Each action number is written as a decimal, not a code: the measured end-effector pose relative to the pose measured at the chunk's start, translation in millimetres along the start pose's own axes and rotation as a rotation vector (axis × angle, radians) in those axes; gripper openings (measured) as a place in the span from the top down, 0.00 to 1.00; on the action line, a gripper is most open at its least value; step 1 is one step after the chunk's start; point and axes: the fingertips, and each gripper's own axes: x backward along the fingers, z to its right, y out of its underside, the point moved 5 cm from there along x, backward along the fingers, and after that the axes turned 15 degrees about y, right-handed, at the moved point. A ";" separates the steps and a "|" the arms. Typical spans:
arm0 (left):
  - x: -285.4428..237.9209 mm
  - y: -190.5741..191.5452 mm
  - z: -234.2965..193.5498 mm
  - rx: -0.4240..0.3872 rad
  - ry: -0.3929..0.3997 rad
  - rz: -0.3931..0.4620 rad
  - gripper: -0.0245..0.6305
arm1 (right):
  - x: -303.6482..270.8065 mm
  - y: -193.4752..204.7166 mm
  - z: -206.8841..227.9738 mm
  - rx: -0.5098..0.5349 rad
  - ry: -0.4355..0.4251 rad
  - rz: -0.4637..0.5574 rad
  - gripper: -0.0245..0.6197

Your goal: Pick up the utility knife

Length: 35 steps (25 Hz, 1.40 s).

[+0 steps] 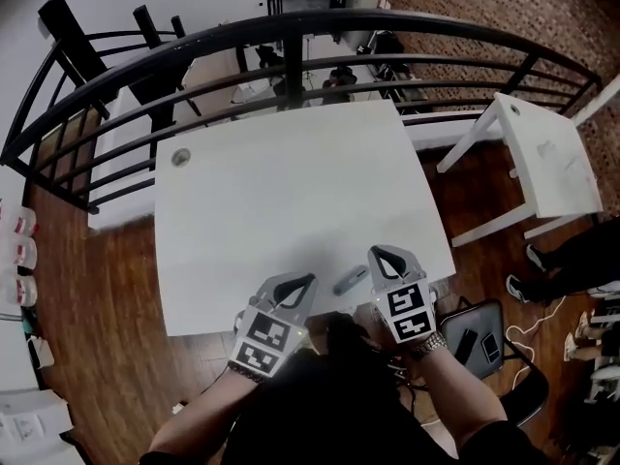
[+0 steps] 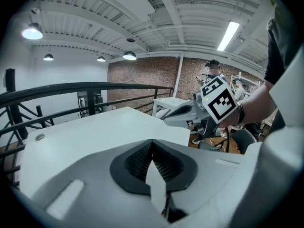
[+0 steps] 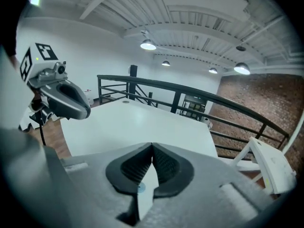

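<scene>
Curving round from 9 to 3 o'clock, a black tubular metal railing [image 1: 291,29] is seen beyond the smooth, matt white rectangular bench [image 1: 291,192]. The moulded grey left claw [image 1: 306,281] and right claw [image 1: 376,252] are each closed fully, ribbed black pads [image 2: 137,161] meeting on nothing. The slim grey utility knife [image 1: 350,281] is laid flat on the bench between them, near its 6 o'clock edge.

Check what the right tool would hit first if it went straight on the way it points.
Likely the bare white table top: the right tool, shut and empty, tilts down at it with nothing between. The utility knife lies off to its left, out of that line. Depth is a guess.
</scene>
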 end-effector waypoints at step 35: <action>-170.7 76.8 22.4 0.009 0.008 -0.416 0.62 | 53.8 109.2 67.9 -0.024 -0.185 -0.032 0.97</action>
